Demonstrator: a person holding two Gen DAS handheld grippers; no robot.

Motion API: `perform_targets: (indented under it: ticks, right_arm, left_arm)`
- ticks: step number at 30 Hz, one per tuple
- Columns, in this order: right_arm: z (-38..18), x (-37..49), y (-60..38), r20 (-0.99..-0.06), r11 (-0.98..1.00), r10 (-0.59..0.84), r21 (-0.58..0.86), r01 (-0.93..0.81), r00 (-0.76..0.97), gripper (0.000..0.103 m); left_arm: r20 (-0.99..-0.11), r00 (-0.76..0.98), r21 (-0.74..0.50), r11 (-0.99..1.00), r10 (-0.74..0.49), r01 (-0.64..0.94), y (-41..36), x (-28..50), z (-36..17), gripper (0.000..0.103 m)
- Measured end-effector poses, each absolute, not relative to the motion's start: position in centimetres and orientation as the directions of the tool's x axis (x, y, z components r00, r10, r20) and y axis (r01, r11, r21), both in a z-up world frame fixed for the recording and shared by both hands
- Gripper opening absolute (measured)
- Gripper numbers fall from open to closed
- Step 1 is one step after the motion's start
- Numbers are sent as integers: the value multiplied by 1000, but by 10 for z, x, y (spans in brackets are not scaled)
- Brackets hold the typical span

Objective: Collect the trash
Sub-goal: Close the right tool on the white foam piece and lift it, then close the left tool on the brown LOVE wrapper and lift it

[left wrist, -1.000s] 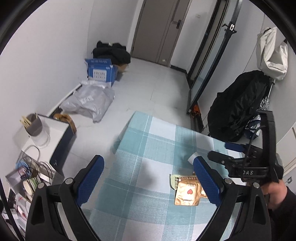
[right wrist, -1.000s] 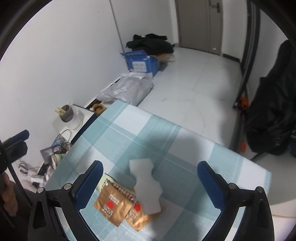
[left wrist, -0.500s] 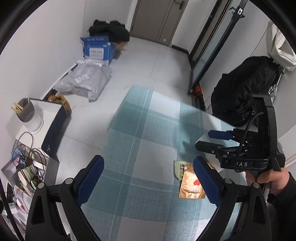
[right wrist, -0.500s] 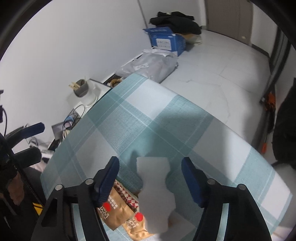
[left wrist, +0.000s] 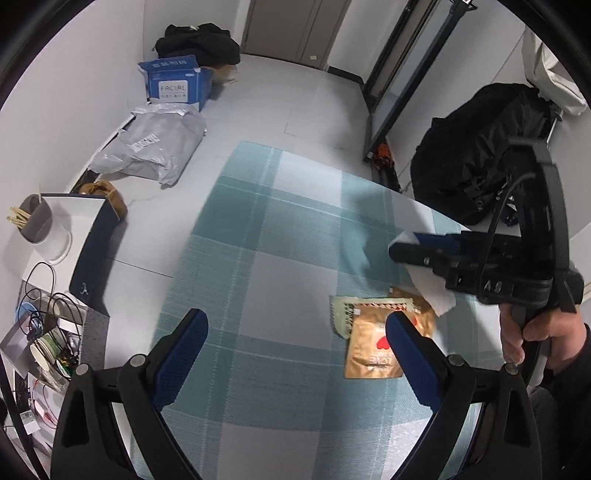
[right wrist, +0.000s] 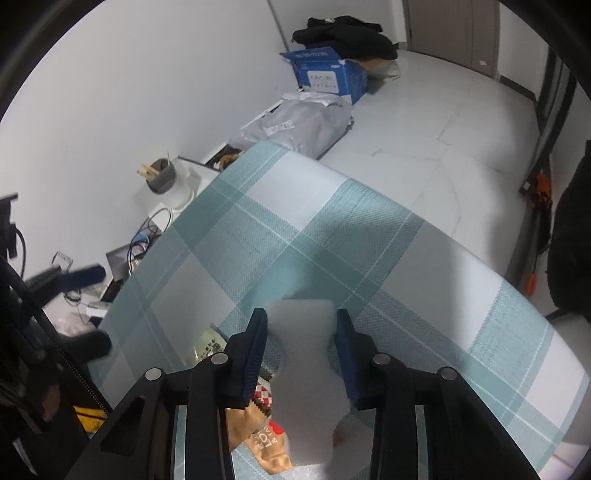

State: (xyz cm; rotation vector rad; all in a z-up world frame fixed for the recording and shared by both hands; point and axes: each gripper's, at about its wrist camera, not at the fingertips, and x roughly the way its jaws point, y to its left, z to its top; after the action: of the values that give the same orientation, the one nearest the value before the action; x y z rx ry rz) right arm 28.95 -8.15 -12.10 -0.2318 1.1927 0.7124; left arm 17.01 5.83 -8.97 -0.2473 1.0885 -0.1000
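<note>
The far and left stretches of the checked table lie bare, giving a tool open passage there; at the near right the gold snack wrappers and a pale green packet lie clustered, touching; the right tool, clamped on the white foam piece, stands over them and blocks that corner; the left tool, jaws wide, hangs just beside the wrappers.

White walls, pale tiled floor, grey door, teal checked tablecloth
</note>
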Motion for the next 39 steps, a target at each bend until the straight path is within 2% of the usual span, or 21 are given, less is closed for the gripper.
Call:
perform_targets:
  ticks: [9, 14, 24, 32, 34, 36, 39]
  right_arm:
    - [-93, 293, -111, -859, 797, 443, 247, -552, 255, 35]
    - [-81, 291, -126, -842, 809, 455, 256, -528, 289, 35]
    - [-67, 287, -149, -825, 828, 458, 259, -497, 331, 35]
    - [-63, 285, -165, -822, 836, 456, 264, -482, 340, 35]
    - [-64, 285, -167, -824, 838, 451, 260, -480, 342, 35]
    - [-64, 284, -168, -825, 840, 448, 257, -477, 344, 35]
    - [-62, 284, -170, -823, 843, 447, 256, -473, 351, 35]
  left_arm:
    - [-890, 383, -259, 965, -249, 24, 34, 172, -103, 95]
    - [-903, 357, -223, 971, -241, 91, 9, 174, -106, 95]
    - [-936, 288, -182, 979, -200, 86, -5, 180, -127, 95]
    - [-948, 293, -101, 991, -122, 84, -12, 181, -129, 94]
    - [-950, 294, -84, 993, -104, 79, -12, 181, -129, 89]
    - [-952, 292, -72, 993, -96, 93, -17, 181, -127, 74]
    - [-957, 287, -13, 993, -47, 119, -25, 180, -129, 66]
